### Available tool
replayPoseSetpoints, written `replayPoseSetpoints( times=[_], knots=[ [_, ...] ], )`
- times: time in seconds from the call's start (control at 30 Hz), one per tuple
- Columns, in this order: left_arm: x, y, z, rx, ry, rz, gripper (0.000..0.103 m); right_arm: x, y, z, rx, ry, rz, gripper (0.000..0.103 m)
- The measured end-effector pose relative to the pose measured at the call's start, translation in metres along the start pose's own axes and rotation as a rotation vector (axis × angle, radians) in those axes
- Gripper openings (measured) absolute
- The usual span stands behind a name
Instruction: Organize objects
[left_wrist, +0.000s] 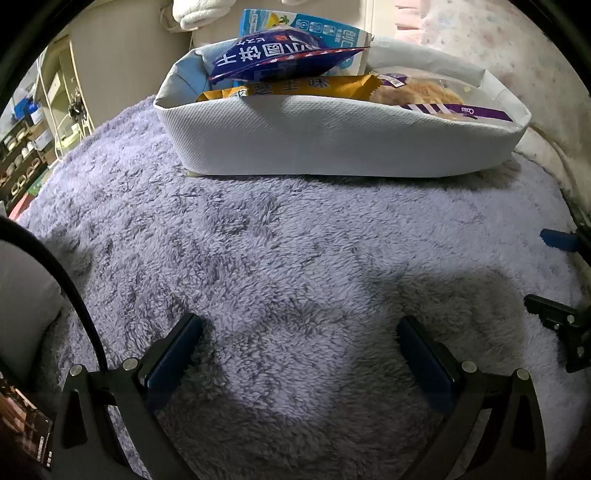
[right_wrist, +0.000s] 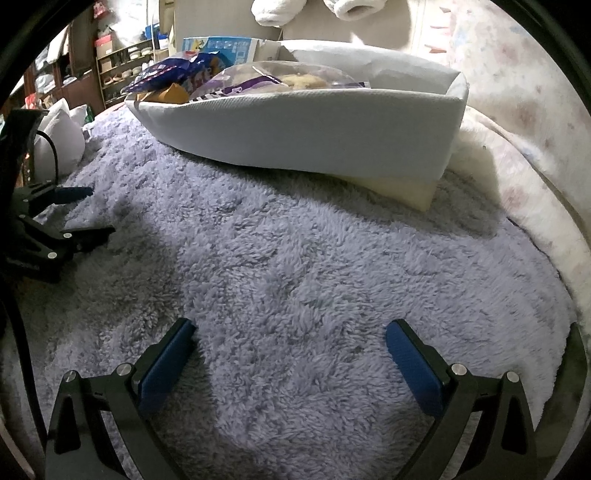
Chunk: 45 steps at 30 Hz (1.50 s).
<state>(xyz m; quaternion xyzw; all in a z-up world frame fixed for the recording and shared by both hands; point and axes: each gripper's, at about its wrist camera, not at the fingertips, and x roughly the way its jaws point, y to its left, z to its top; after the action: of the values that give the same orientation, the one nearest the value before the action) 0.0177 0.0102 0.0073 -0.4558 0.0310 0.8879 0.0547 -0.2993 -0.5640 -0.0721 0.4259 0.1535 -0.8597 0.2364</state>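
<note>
Fluffy lavender blanket (left_wrist: 280, 240) covers the whole work surface, bed-like, with a pale floral cover (right_wrist: 524, 122) along the right edge and cluttered shelving (right_wrist: 122, 70) far left in the background.

White fabric bin (left_wrist: 332, 144) sits at the far side of the blanket, its right end propped on a cream foam pad (right_wrist: 406, 192), so it is tilted a bit. Inside the bin, all snacks:
- dark blue biscuit bag (left_wrist: 280, 55) on top, left half
- yellow cheese-flavour pack (left_wrist: 295, 88) under it, against the near wall
- light blue carton (left_wrist: 314, 26) standing at the far wall
- clear bag with purple trim holding pastries (left_wrist: 436, 96), right half

No loose items on the blanket between the bin and the grippers.

Left gripper (left_wrist: 299, 332): blue pads spread wide, nothing between them, low over the near part of the blanket. Black cable (left_wrist: 74, 295) loops past it on the left.

Right gripper (right_wrist: 291, 332): also spread wide, empty, low over the near blanket, just beside the left one; each shows at the edge of the other's view. Both point at the bin, well short of it.

White plush things (right_wrist: 273, 11) hang at the far wall above the bin; can't tell what they are. White pillows (right_wrist: 62, 129) far left.
</note>
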Motion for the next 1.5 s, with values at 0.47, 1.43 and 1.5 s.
replayPoseSetpoints(
  times=[0.47, 1.43, 1.5],
  knots=[
    [0.001, -0.009, 0.002, 0.003, 0.002, 0.003, 0.103, -0.001, 0.0, -0.001, 0.0, -0.001, 0.001, 0.103],
    [0.003, -0.003, 0.005, 0.034, 0.015, -0.006, 0.103, -0.001, 0.0, 0.0, 0.0, 0.0, 0.002, 0.103],
    [0.003, -0.003, 0.004, 0.033, 0.015, -0.007, 0.103, -0.001, 0.0, 0.0, 0.0, 0.0, 0.002, 0.103]
  ],
)
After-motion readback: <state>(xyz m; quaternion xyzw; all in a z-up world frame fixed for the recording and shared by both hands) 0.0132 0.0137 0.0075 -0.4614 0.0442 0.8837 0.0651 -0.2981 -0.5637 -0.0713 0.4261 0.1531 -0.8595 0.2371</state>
